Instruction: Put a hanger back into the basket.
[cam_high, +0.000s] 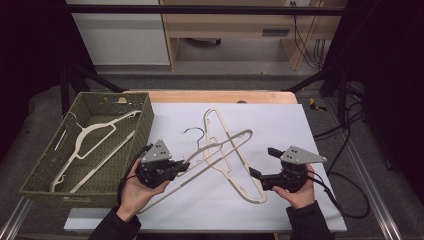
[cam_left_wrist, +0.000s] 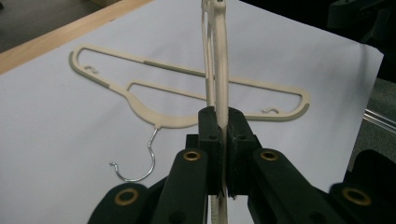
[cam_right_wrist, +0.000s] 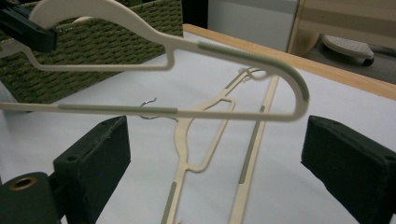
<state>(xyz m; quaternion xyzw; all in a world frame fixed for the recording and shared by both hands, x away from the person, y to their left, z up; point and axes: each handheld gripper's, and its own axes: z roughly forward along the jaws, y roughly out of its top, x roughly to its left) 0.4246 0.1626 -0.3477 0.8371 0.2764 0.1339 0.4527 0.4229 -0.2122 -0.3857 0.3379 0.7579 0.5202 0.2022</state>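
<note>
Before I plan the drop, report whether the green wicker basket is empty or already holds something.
Not empty. The green woven wicker basket already holds one cream plastic clothes hanger, lying flat on its bottom, seen in the high view.

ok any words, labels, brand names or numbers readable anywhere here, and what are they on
None can be read.
Cream plastic hangers: no print shows.
Green woven basket: no tag or label shows.
Grey three-cornered plates on the hand-held grippers: holes, no lettering.
White sheet on the table: blank.
Dark strip on the wooden furniture behind: too small to tell.
</note>
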